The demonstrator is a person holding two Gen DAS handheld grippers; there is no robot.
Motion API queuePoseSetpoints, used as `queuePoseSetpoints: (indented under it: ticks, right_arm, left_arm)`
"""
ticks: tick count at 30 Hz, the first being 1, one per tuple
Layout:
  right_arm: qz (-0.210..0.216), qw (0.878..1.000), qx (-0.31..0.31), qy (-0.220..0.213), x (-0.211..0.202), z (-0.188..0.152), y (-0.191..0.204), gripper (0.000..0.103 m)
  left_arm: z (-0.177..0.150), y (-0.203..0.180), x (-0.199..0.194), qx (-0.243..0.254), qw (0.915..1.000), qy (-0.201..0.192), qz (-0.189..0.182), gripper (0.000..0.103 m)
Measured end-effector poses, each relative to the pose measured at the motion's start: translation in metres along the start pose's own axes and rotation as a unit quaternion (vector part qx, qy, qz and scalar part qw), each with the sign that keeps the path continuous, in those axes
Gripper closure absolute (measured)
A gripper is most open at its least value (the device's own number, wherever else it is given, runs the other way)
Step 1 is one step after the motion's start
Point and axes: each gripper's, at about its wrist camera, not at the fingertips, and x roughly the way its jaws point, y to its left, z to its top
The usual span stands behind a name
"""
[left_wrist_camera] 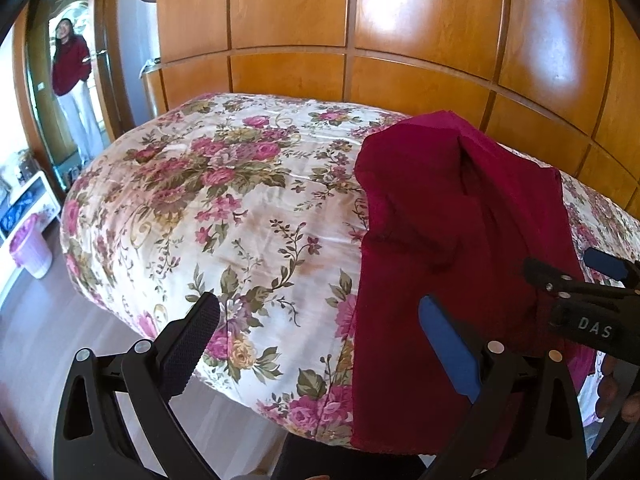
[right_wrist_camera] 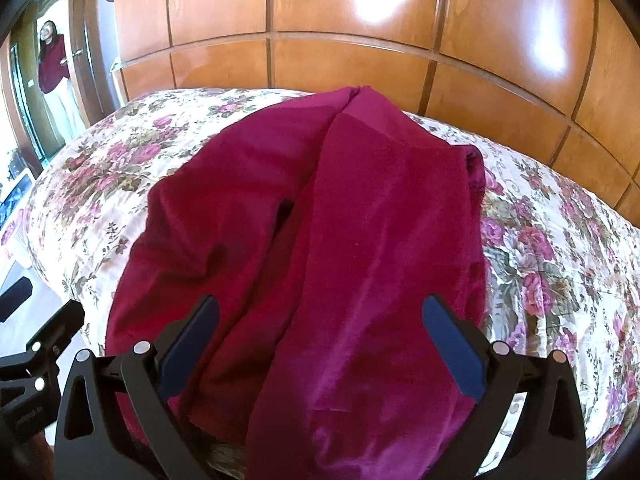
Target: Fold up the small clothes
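A dark red garment (right_wrist_camera: 320, 220) lies lengthwise on a floral bedspread (right_wrist_camera: 560, 240), its near end hanging over the bed's front edge. My right gripper (right_wrist_camera: 320, 328) is open, its fingers spread above the garment's near end without holding it. In the left wrist view the garment (left_wrist_camera: 460, 240) lies at the right. My left gripper (left_wrist_camera: 320, 328) is open and empty over the bedspread (left_wrist_camera: 220, 200), just left of the garment's left edge. The right gripper (left_wrist_camera: 568, 272) shows at the far right of that view.
A wooden panelled wardrobe (left_wrist_camera: 360, 40) stands behind the bed. A person in a red top (left_wrist_camera: 70, 64) stands in a doorway at far left. A pink bin (left_wrist_camera: 32, 248) and a white shelf unit (left_wrist_camera: 24, 200) sit on the floor left of the bed.
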Motion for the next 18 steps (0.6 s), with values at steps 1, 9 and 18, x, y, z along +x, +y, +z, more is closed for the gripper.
queuePoseSetpoints:
  ticks: [1, 9, 18]
  right_arm:
    - [-0.001, 1.0, 0.001, 0.001, 0.001, 0.0, -0.001, 0.002]
    - [0.003, 1.0, 0.01, 0.004, 0.001, 0.004, -0.011, 0.002]
    - [0.004, 1.0, 0.019, 0.014, 0.002, 0.003, -0.033, 0.002]
  left_arm:
    - [0.0, -0.001, 0.0, 0.001, 1.0, 0.0, 0.001, 0.004]
    - [0.002, -0.01, 0.001, 0.026, 0.9996, 0.0, -0.012, 0.004]
    - [0.002, -0.033, 0.005, 0.068, 0.997, 0.004, -0.038, 0.004]
